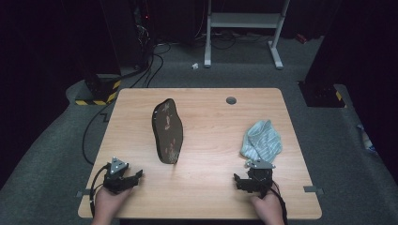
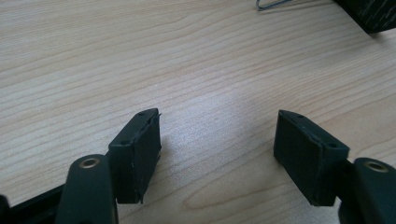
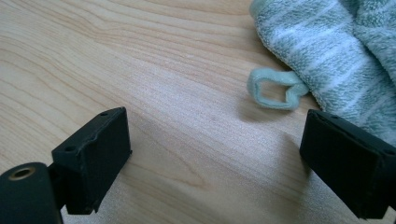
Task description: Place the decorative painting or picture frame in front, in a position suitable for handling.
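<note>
Both tools spread: right tool (image 3: 215, 154) by towel (image 3: 336, 51) w/ far part cropped, left tool (image 2: 217, 154) on bare table (image 2: 140, 56).

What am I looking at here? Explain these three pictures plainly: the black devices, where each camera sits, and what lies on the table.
A person holds two hand-held grippers, the left gripper and the right gripper, each with two black jaws. The high view looks down from above on the wooden table. The other two come from cameras riding on each gripper, looking along its jaws. On the table lie a dark oval slab with pale smears and a striped pale green towel, whose loop lies near the right gripper. Both jaws stand open, holding nothing.
</note>
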`<action>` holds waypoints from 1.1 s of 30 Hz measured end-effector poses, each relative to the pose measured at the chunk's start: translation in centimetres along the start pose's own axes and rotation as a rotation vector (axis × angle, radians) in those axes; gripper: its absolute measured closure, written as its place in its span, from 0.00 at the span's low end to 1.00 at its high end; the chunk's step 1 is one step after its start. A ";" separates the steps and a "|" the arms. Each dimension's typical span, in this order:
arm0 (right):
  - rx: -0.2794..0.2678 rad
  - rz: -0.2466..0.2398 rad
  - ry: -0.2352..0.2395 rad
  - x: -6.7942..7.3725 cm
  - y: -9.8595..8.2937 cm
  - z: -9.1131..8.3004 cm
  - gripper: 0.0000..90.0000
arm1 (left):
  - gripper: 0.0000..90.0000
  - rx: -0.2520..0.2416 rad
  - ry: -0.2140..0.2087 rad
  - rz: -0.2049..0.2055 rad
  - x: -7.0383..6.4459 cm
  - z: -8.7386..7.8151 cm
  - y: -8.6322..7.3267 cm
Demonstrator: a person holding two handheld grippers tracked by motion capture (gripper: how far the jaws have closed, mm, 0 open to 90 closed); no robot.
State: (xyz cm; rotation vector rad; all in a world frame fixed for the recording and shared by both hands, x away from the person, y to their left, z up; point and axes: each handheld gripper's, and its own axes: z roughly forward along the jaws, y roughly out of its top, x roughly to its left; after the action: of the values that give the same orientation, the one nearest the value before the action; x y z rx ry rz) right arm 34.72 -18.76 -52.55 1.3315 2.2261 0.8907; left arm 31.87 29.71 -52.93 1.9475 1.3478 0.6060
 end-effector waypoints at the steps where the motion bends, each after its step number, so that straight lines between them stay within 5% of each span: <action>1: 0.000 0.000 0.000 0.0 0.0 0.0 0.10 | 0.36 -0.001 0.000 -0.001 0.0 0.0 0.0; 13: -0.001 -0.002 0.000 0.0 0.0 0.0 0.10 | 0.30 0.009 0.000 0.009 -0.1 0.1 0.0; 20: 0.000 -0.006 0.005 0.0 0.0 0.0 0.09 | 0.16 0.032 0.006 -0.008 0.1 0.2 0.1; 26: 0.000 -0.010 0.011 0.0 0.0 0.0 0.09 | 0.16 0.034 0.003 -0.042 0.3 -0.1 0.1; 30: -0.001 -0.012 0.012 0.0 0.0 0.0 0.09 | 0.15 -0.007 0.020 -0.016 -0.1 -0.6 0.2; 33: -0.001 -0.015 0.014 0.0 0.0 0.0 0.09 | 0.15 -0.038 -0.007 -0.011 -0.5 -1.0 0.5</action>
State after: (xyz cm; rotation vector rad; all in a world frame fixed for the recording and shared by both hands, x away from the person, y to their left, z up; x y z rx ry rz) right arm 34.78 -18.75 -52.55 1.3108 2.2427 0.8982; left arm 31.24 29.38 -51.88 1.9086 1.3329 0.6151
